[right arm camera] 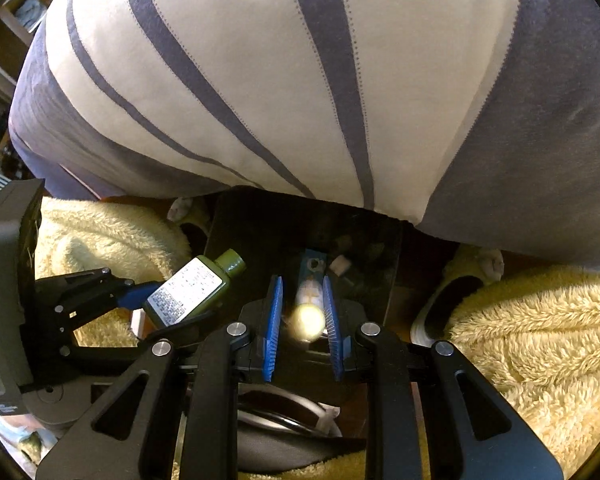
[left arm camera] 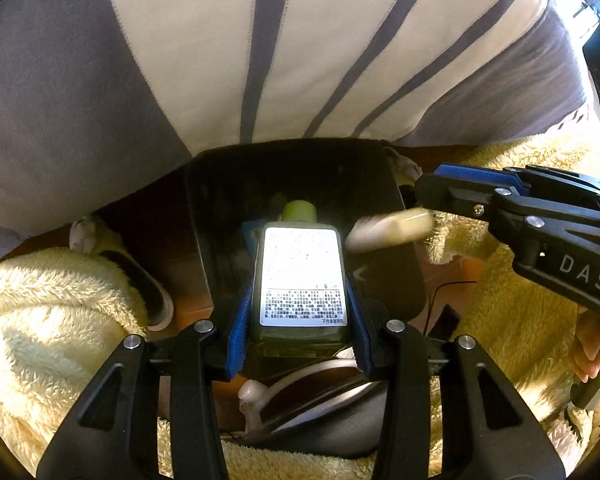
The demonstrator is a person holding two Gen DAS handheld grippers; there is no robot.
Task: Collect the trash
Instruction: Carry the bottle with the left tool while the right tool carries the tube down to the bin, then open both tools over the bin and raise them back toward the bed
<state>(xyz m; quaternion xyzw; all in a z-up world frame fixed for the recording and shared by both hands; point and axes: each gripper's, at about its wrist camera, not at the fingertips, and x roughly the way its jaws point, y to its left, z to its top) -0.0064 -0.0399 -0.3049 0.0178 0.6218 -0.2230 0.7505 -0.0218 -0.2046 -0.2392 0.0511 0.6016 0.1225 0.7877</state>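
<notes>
My left gripper (left arm camera: 300, 312) is shut on a dark green bottle (left arm camera: 300, 276) with a white printed label and green cap, held over the open black trash bin (left arm camera: 220, 208). The bottle also shows in the right wrist view (right arm camera: 192, 290), with the left gripper (right arm camera: 140, 300) on it. My right gripper (right arm camera: 302, 308) stands open above the bin (right arm camera: 228, 232). A pale cream tube (right arm camera: 308, 320), blurred, is between its blue pads without clear contact. In the left wrist view the tube (left arm camera: 392, 228) hangs just off the right gripper (left arm camera: 424, 200), over the bin's right side.
The bin holds a blue carton (right arm camera: 314, 270) and small scraps. Fluffy yellow trouser legs (left arm camera: 40, 320) and slippers (right arm camera: 456, 300) flank the bin. A striped white and grey shirt (left arm camera: 260, 40) fills the top. A dark curved seat or lid (left arm camera: 320, 412) lies below the grippers.
</notes>
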